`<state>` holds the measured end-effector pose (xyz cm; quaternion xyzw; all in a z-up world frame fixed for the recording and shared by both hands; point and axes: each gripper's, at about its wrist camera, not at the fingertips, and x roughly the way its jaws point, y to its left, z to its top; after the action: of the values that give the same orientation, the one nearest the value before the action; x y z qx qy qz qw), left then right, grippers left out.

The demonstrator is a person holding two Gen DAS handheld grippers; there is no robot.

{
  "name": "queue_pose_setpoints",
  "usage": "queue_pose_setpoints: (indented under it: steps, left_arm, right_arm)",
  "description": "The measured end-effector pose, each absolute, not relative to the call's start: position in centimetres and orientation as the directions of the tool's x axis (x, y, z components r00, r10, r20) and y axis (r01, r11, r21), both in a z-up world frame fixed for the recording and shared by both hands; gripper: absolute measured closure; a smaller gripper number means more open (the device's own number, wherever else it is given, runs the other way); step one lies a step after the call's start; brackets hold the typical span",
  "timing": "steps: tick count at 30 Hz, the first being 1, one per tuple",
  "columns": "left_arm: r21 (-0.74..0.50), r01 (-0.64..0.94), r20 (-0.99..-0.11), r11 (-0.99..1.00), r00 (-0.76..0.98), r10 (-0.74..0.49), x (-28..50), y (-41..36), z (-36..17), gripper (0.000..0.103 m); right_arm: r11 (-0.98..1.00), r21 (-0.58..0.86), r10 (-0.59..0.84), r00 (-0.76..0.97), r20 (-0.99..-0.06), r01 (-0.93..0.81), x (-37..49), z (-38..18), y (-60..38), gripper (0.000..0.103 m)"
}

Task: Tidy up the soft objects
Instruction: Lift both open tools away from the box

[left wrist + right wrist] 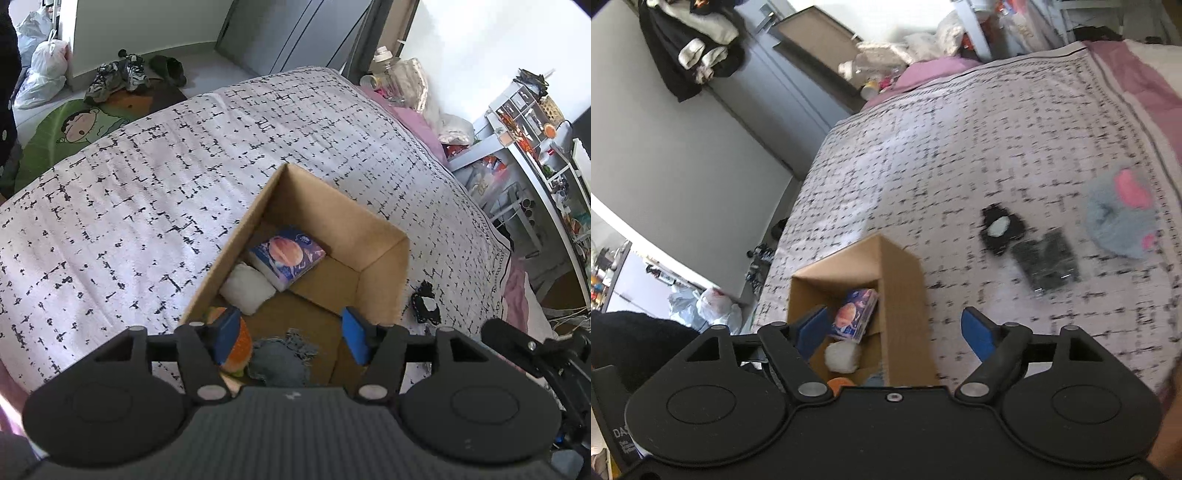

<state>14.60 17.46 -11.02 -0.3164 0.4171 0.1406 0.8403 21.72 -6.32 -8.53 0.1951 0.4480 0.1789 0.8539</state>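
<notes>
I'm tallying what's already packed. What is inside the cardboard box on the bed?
Inside the cardboard box: a tissue pack, a white pillow-like item, an orange plush and a blue-grey cloth. The left gripper covers the box's near end.

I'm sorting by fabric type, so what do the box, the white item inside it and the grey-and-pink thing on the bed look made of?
Box: plain brown corrugated cardboard, matte, with folded bottom flaps. White item: seemingly soft, fluffy cloth or a small cushion; puffy, rounded corners. Grey-and-pink thing: probably plush or fleece, with a fuzzy outline, though the view is blurred.
</notes>
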Motion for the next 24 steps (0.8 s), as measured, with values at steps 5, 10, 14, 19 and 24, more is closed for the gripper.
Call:
queue_pose_setpoints:
  steps: [5, 10, 14, 19, 24]
  left_arm:
    - [-0.41, -0.49, -0.787, 0.769, 0.617, -0.026, 14.8, 16.0, -10.4, 0.037]
    - [-0.407, -0.47, -0.785, 0.783, 0.619, -0.036, 15.2, 14.2, -9.8, 0.034]
    - [-0.408, -0.448, -0.785, 0.795, 0.617, -0.055, 15.7, 12.7, -9.4, 0.027]
    - [-0.389, -0.433, -0.787, 0.813, 0.615, -0.049, 16.3, 10.8, -8.7, 0.025]
    - [-0.377, -0.417, -0.787, 0.827, 0.616, -0.049, 16.9, 9.1, -8.4, 0.025]
  right_arm:
    - [0.872, 0.477, 0.448, 0.568, -0.691, -0.108, 21.8, -8.1, -9.4, 0.019]
    - [0.88, 0.466, 0.426, 0.584, -0.691, -0.09, 21.8, -7.9, -12.1, 0.013]
    - [0.886, 0.456, 0.412, 0.597, -0.688, -0.086, 21.8, -7.6, -13.8, 0.007]
    - [0.889, 0.451, 0.401, 0.607, -0.686, -0.077, 22.0, -7.3, -15.9, 0.006]
    - [0.891, 0.45, 0.389, 0.616, -0.685, -0.062, 22.3, -7.3, -17.9, 0.006]
